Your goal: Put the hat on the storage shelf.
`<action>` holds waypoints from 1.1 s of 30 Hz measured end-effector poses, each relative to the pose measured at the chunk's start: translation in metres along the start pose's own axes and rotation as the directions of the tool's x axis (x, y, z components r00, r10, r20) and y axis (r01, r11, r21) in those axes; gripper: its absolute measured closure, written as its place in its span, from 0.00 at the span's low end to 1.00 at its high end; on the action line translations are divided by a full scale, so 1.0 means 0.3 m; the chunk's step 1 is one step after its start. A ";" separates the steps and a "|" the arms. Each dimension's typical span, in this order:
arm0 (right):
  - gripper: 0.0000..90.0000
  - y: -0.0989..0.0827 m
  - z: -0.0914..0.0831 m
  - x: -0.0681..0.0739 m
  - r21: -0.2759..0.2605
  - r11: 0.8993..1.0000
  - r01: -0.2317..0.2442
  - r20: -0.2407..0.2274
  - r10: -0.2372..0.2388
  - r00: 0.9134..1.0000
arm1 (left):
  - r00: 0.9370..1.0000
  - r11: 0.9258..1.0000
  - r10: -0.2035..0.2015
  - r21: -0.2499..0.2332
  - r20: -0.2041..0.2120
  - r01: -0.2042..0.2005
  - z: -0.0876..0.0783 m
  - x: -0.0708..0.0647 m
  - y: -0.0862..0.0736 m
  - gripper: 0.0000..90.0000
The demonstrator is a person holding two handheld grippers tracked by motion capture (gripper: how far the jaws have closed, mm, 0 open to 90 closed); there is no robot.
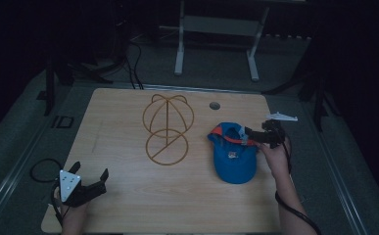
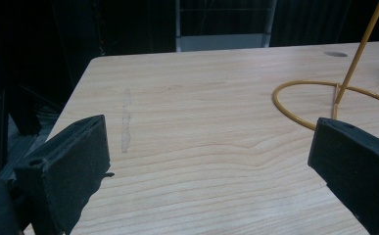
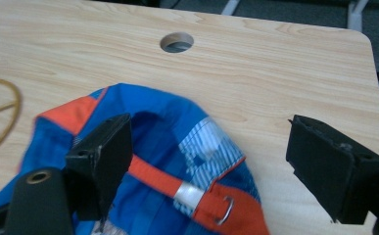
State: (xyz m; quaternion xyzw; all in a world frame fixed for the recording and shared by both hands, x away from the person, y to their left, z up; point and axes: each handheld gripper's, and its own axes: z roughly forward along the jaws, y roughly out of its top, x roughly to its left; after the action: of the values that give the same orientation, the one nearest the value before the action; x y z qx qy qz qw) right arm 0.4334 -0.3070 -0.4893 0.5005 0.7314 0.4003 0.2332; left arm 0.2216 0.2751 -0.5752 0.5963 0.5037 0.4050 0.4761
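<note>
Room: dim surroundings are framing a pale wooden table [image 1: 128, 196], with a white frame leg standing on the floor at the upper middle of the high view.
Cap: one blue cap [image 1: 233, 159] with orange trim is lying at the right centre of the high view, near the table's right edge; its long axis is running up and down the frame, brim pointing toward the lower edge, open back facing the far side.
Strap: an orange back strap [image 3: 162, 180] with a metal ring is crossing the lower middle of the right gripper view.
Right gripper: the right gripper [image 1: 249, 134] is sitting wide open at the cap's back, one jaw over the blue cloth, the other over bare wood, gripping nothing.
Left gripper: the left gripper [image 1: 90, 177] is hovering spread wide at the lower left of the high view, holding nothing.
Stand: one yellow wire stand [image 1: 167, 129] is standing in the middle, just left of the cap.
Hole: one round hole [image 1: 215, 105] is showing above the cap.
Open room: bare wood is stretching across the left and lower parts of the table.
</note>
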 end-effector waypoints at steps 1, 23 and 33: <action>0.19 0.000 0.000 0.000 0.000 1.000 0.000 0.000 0.000 1.000 | 1.000 1.000 0.000 0.000 0.000 0.000 0.000 0.000 0.000 0.03; 0.26 -0.065 0.252 0.011 0.214 0.977 0.016 0.011 -0.018 1.000 | 1.000 1.000 -0.004 0.001 0.010 0.004 0.003 0.000 -0.001 0.03; 0.35 -0.076 0.265 0.040 0.266 0.954 0.137 0.010 -0.145 0.989 | 1.000 1.000 -0.005 0.002 0.008 0.004 0.003 0.001 -0.001 0.03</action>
State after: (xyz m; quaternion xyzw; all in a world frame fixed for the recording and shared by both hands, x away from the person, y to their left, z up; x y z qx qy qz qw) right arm 0.4751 -0.2720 -0.5527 0.4796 0.8086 0.2740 0.2027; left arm 0.2224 0.2753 -0.5756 0.5973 0.5035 0.4010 0.4785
